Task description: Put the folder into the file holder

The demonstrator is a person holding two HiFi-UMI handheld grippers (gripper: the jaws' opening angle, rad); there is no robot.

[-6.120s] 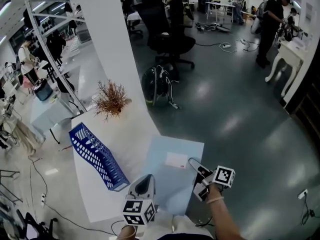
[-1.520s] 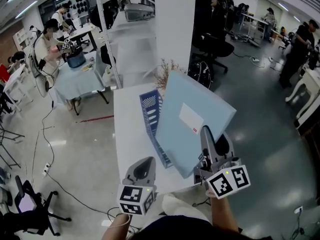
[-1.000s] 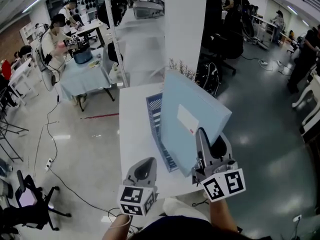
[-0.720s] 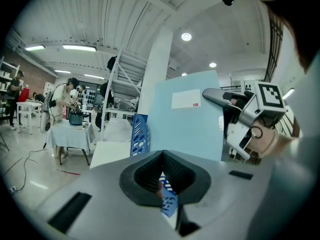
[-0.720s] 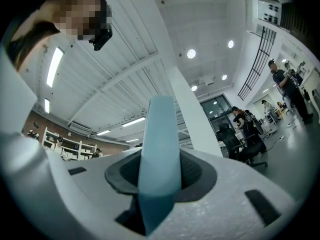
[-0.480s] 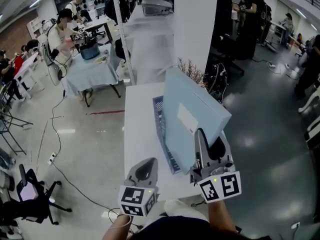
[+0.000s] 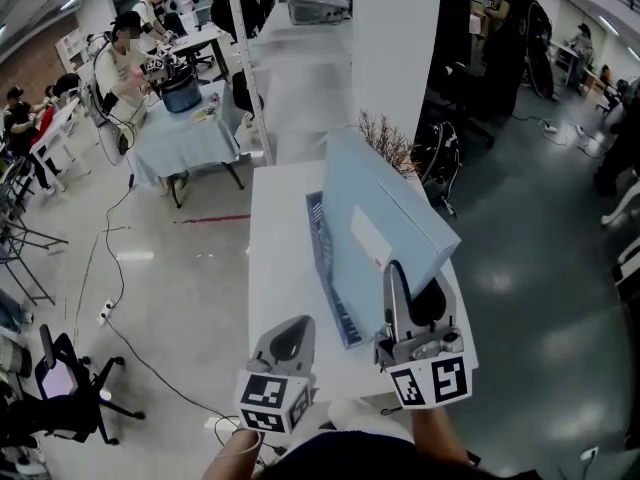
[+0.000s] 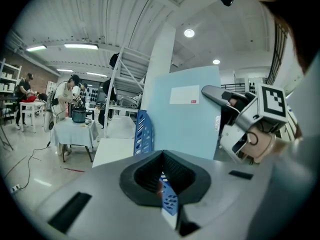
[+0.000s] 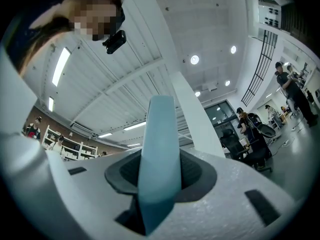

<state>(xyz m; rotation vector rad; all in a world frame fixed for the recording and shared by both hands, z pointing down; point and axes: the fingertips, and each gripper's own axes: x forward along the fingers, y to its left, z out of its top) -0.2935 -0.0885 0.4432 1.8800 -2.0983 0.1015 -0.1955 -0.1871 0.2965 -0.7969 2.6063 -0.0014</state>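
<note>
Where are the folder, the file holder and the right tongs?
folder (image 7: 385, 213), head view, middle of its face.
file holder (image 8: 142, 134), left gripper view, slotted side wall.
right tongs (image 7: 398, 276), head view, between the tips.

Bright, even light from ceiling lamps, glare on the grey floor, strong fisheye bending at edges
</note>
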